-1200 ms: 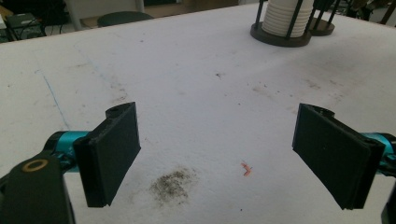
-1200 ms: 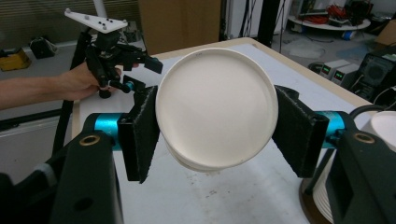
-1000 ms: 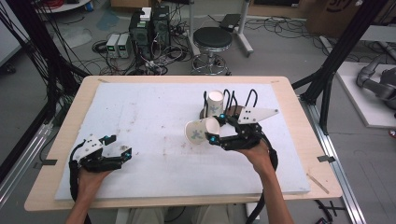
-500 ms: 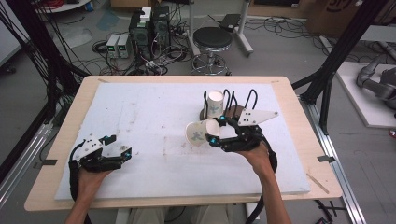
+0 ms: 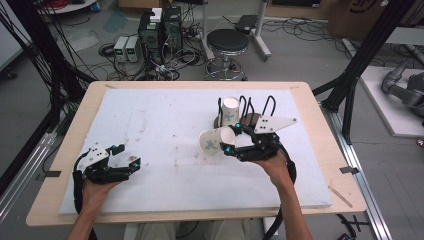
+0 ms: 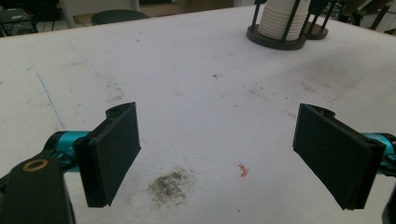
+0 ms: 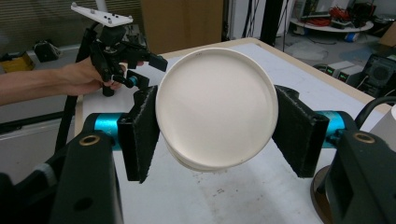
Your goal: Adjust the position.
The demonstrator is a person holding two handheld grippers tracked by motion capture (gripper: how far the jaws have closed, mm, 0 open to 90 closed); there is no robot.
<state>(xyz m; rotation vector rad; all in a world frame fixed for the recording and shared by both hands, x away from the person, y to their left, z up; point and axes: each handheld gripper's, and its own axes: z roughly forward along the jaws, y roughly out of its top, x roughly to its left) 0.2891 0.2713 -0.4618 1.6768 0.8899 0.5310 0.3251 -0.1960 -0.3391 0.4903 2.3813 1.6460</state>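
almost nothing has changed over the last second: in the high view the right tool [image 5: 226,142] sits right of centre in the frame, just where it was, and it is clenched on a white paper cup [image 5: 214,141] held on its side, its mouth facing the left of the frame. in the right gripper view the cup's flat base [image 7: 215,107] faces the camera with a black pad pressed against each side. the cup hangs a little above the white table [image 5: 165,130], just in front of the black wire rack [image 5: 243,111] that holds another cup [image 5: 230,110] upright in the upper middle of the frame.

the left tool [image 5: 129,165] rests at the lower left of the frame, released, nothing between its pads [image 6: 112,149], and it has not shifted either.

the stillness reads as a pause in mid-carry: the cup is secure, off the table, and not yet set down or stacked anywhere.
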